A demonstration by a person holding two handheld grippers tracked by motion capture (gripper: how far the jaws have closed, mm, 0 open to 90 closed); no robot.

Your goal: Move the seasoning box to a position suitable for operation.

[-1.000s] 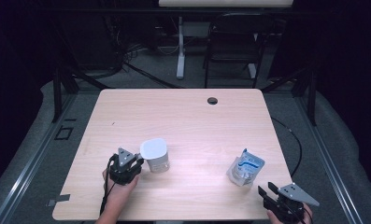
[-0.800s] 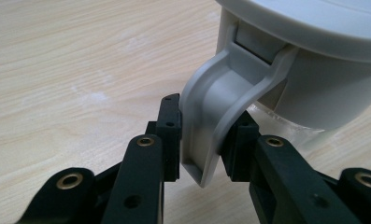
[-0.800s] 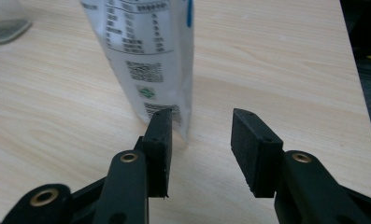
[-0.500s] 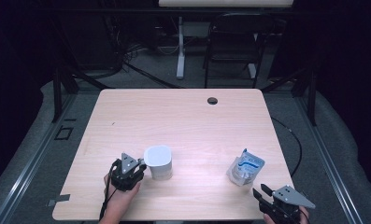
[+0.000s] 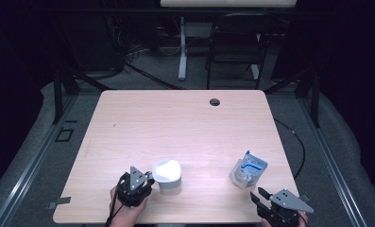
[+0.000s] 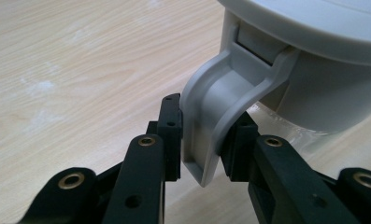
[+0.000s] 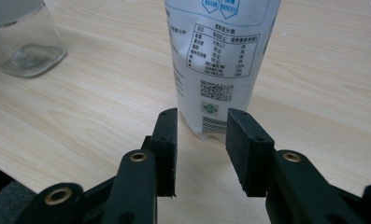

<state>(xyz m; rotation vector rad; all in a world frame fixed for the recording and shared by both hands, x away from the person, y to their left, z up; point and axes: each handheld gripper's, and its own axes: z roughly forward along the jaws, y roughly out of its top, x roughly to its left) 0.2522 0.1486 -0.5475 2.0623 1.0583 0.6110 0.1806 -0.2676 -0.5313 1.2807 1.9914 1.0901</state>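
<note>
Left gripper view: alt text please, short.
The left gripper has its two black jaws closed on the grey latch tab hanging from the lid of a clear container, which stands on a light wooden table.

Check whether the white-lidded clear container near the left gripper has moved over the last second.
Yes: the white-lidded clear container slid toward the table's near edge, away from the round cable hole.
</note>
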